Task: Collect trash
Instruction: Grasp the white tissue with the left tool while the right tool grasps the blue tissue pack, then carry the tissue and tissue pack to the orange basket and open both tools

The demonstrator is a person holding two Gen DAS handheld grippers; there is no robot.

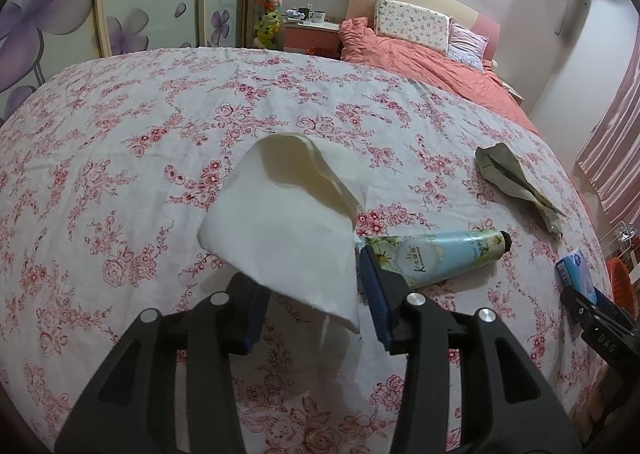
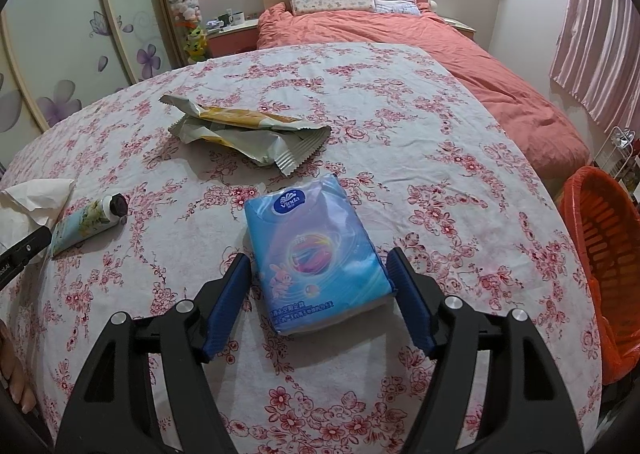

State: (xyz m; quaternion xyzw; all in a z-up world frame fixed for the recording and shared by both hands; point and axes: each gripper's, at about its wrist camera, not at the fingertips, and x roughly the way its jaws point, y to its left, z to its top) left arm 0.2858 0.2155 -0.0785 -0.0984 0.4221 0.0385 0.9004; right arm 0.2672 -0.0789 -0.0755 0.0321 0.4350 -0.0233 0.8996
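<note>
Jaws of my left gripper [image 1: 304, 266] stand half-wide, with the crumpled white tissue [image 1: 280, 221] loose between them near the front edge of the bench [image 2: 440, 173]. My right gripper [image 2: 319, 255] is wide, straddling the blue tissue pack [image 2: 316, 250]. I should pinch the tissue's near fold firmly before lifting, then carry it to the orange bin [image 2: 600, 254] off the bench's right edge.

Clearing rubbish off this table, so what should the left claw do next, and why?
Probably close the left claw on the white tissue. The crumpled sheet hangs loosely in the open claw, which stands too wide to be gripping anything so thin. Once it is gripped, it could be carried to the orange bin.
</note>
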